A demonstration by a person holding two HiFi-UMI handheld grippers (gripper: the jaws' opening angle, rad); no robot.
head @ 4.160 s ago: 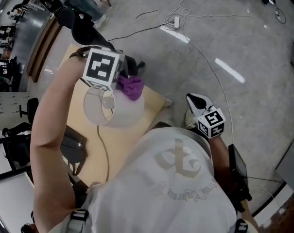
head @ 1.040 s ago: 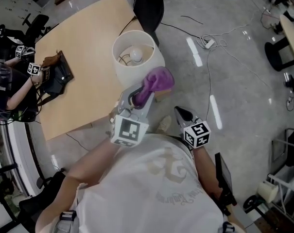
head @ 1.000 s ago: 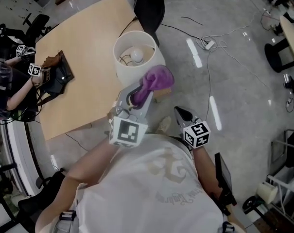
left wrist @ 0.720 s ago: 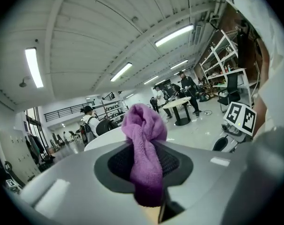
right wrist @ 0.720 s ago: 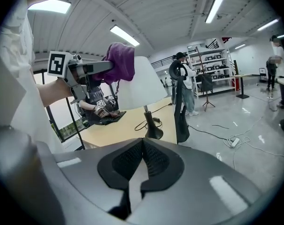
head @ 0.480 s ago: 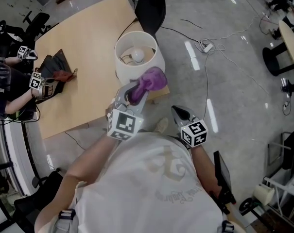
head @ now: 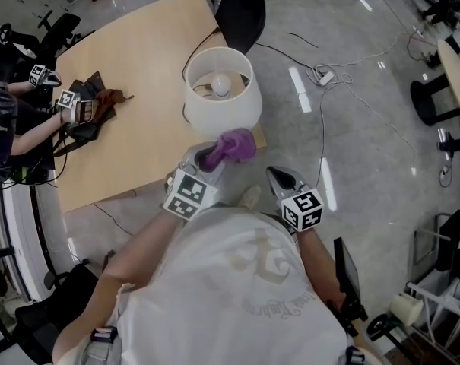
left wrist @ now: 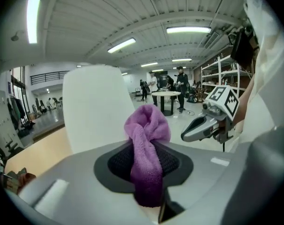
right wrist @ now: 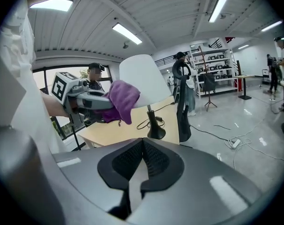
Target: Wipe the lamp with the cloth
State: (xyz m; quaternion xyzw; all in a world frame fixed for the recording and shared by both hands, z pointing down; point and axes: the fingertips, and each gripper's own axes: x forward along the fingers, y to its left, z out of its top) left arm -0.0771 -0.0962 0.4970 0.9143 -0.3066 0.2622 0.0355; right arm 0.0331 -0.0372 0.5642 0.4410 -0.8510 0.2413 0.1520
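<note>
Head view: the lamp (head: 223,112) stands on the table (head: 138,59). The left gripper (head: 213,157) holds the cloth (head: 234,144) at the lamp's near side, perhaps touching it.

Left gripper view: the jaws clamp the cloth, with the lamp close behind.

Right gripper view: the right gripper (right wrist: 141,146) is closed on nothing, apart from the lamp.
</note>
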